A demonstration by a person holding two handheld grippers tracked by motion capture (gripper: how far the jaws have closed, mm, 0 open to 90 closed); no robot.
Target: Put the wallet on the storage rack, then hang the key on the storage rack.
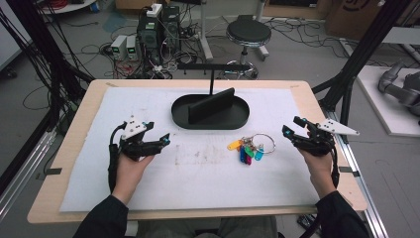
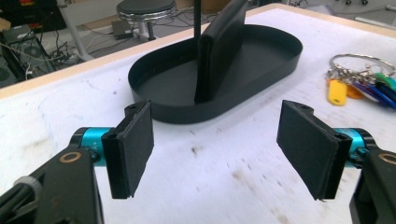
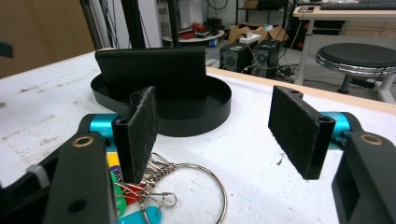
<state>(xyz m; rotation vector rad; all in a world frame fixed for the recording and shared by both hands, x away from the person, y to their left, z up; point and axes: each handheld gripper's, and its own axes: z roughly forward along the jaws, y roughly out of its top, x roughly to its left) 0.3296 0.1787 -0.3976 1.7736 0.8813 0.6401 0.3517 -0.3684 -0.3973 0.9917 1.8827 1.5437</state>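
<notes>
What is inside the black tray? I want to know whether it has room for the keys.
A black wallet stands on edge along the middle of the tray, with bare floor on both sides. The tray floor under the wallet is covered. The keys lie outside it.

One black tray (image 1: pixel 181 118), one wallet (image 1: pixel 211 105), one key bunch (image 1: pixel 249 147), two claws.
</notes>
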